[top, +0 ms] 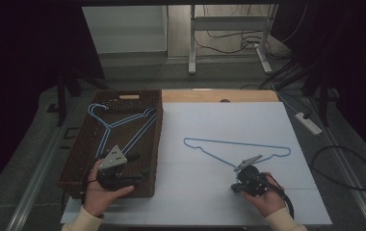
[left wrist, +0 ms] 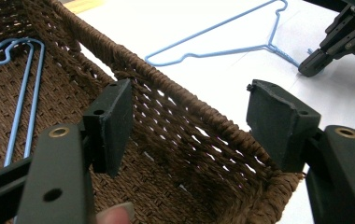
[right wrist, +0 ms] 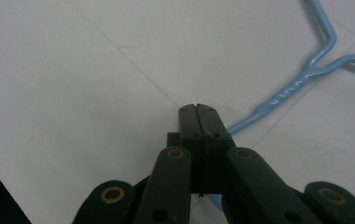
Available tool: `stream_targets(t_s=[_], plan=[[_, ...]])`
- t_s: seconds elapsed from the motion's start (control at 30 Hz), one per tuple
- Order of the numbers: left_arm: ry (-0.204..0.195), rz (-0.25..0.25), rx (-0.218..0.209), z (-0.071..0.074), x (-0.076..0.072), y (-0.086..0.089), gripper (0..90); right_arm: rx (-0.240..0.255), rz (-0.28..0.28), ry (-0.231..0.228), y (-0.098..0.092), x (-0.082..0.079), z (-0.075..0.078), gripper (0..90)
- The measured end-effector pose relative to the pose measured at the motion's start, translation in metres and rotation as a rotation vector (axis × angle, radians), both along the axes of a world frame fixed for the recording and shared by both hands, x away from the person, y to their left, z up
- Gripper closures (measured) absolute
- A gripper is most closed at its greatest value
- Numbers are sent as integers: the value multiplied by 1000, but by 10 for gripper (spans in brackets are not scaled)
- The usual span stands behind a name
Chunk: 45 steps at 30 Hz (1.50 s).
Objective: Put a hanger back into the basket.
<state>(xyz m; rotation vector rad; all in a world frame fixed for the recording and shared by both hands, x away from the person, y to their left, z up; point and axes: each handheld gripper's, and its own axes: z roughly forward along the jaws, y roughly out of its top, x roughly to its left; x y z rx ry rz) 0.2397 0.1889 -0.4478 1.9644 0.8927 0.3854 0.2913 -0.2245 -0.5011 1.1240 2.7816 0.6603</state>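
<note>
surface: white table sheet (top: 219,120), brown woven basket (top: 147,144) at its left edge
hanger: thin blue wire hanger (top: 248,144) right of basket, hook end in our right gripper (top: 241,168), jaws clamped on it
left gripper (left wrist: 189,121): jaws wide, empty, straddling basket wall
we judge: right hand does the carry, basket lies leftward

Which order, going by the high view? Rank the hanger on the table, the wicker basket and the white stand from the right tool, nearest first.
1. Hanger on the table: its neck ends at the right tool's tip.
2. Wicker basket: across the table, left.
3. White stand: beyond the table, far back.
</note>
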Motion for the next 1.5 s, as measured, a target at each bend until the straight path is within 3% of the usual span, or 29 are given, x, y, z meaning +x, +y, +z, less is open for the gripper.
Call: stream_targets(t_s=[0.2, 0.27, 0.3, 0.47, 0.53, 0.6, 0.67, 0.8, 0.87, 0.9, 0.93, 0.97, 1.17, 1.23, 1.33, 1.5], plan=[[3, -4, 3, 0, 0, -1, 331, 2, 14, -7, 0, 0, 0, 900], [1, -4, 4, 0, 0, -1, 332, 56, 21, -23, -2, 2, 3, 900], [1, -4, 3, 0, 0, -1, 332, 56, 21, -23, -2, 2, 3, 900], [2, -3, 3, 0, 0, -1, 332, 82, 27, -98, -11, 11, 17, 900], [1, -3, 3, -1, 0, -1, 332, 44, 51, -177, -21, 21, 28, 761], [1, -4, 4, -1, 0, -1, 332, 32, 57, -193, -26, 25, 31, 726], [0, -5, 4, 0, 0, -2, 332, 18, 80, -221, -36, 37, 38, 608], [-1, -5, 4, 0, 0, -2, 332, -49, 140, -209, -47, 57, 43, 507], [0, -6, 6, 0, 0, -3, 333, -115, 225, -179, -48, 72, 39, 489], [0, -5, 7, -1, 0, -3, 333, -115, 225, -179, -48, 72, 39, 489], [0, -7, 11, 0, 0, -3, 333, -159, 287, -154, -47, 81, 34, 487], [0, -7, 11, 0, 0, -3, 332, -159, 287, -154, -47, 81, 34, 487], [-2, -5, 10, 0, 0, -4, 333, -231, 467, -108, -38, 99, 23, 505], [-1, -7, 12, 0, 0, -4, 333, -256, 501, -101, -34, 102, 21, 515], [-1, -10, 14, 0, 0, -4, 333, -297, 589, -73, -27, 107, 16, 577], [-2, -11, 11, 0, 0, -4, 334, -323, 644, -44, -22, 111, 14, 636]])
